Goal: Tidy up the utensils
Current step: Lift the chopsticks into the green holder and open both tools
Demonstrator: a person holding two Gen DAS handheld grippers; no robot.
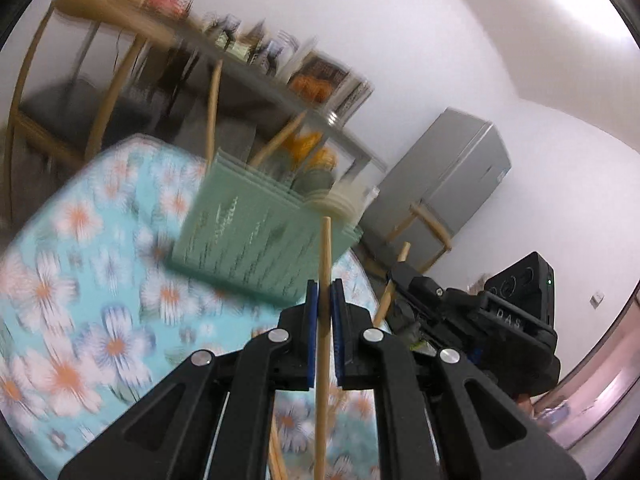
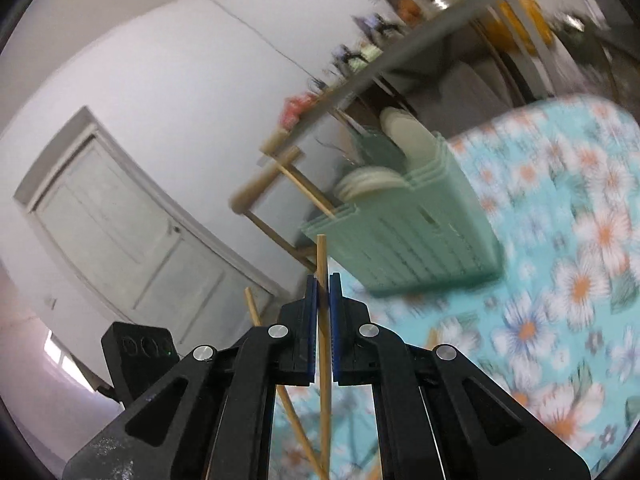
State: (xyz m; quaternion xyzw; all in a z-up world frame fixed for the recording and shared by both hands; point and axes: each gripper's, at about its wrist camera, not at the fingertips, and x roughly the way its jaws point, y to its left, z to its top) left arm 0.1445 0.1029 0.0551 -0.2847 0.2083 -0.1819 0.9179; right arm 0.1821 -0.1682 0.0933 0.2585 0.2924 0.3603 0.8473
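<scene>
My left gripper (image 1: 324,296) is shut on a wooden chopstick (image 1: 323,360) that stands upright between the blue pads, its tip just in front of the green utensil rack (image 1: 256,236). My right gripper (image 2: 323,292) is shut on another wooden chopstick (image 2: 323,344), also upright, its tip near the rack's (image 2: 416,244) corner. The rack stands on the floral tablecloth (image 1: 80,280) and holds pale plates (image 2: 404,136) and chopsticks (image 1: 214,112). The right gripper shows in the left wrist view (image 1: 472,320) with its chopstick (image 1: 394,280). Both views are motion-blurred.
A grey shelf (image 1: 256,88) with jars and boxes runs behind the table. Wooden chair frames (image 1: 24,92) stand beside it. A grey refrigerator (image 1: 444,176) stands at the back right. A white door (image 2: 120,220) is on the far wall. The tablecloth (image 2: 560,280) spreads right of the rack.
</scene>
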